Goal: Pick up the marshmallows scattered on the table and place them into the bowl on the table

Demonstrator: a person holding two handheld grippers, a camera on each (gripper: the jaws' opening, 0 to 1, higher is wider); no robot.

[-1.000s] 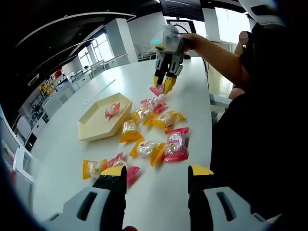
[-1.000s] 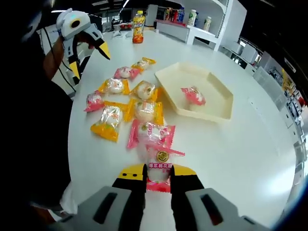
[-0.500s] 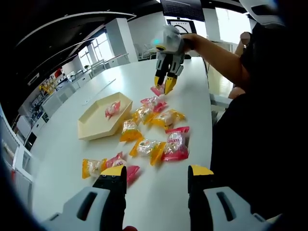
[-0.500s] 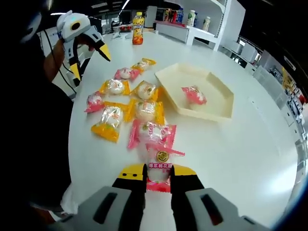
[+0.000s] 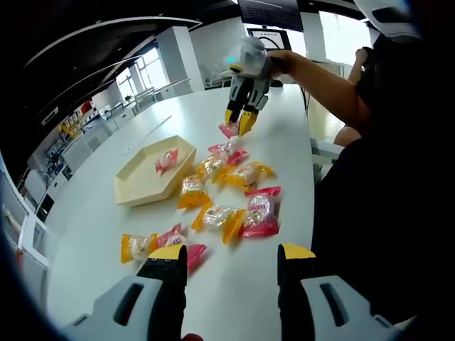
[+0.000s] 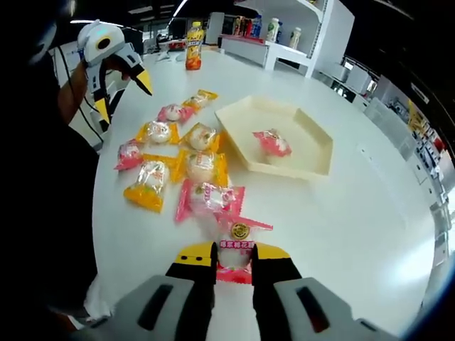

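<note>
Between gripper [image 6: 233, 264] tips, half-hidden marshmallow [image 6: 237, 245]

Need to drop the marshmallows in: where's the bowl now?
In the right gripper view the cream hexagonal bowl sits on the table right of the wrapped marshmallows, holding one pink packet.

Readable text, one item: pink packet [image 6: 235, 251] between the right gripper [image 6: 233, 264] jaws. It bears a round gold emblem above a red band with a line of white Chinese characters; the characters are too small to read with certainty.

Other packets [image 6: 204, 199] on the table [image 6: 341, 213]: printing visible, none legible.

Bottle [image 6: 192, 55] at the far end of the table: orange label, wording too small to read.

Containers [image 6: 273, 30] on the shelf: labels illegible.

Left gripper view: no lettering legible on any packet [image 5: 259, 213] or on the screen [image 5: 269, 38] at the back.
</note>
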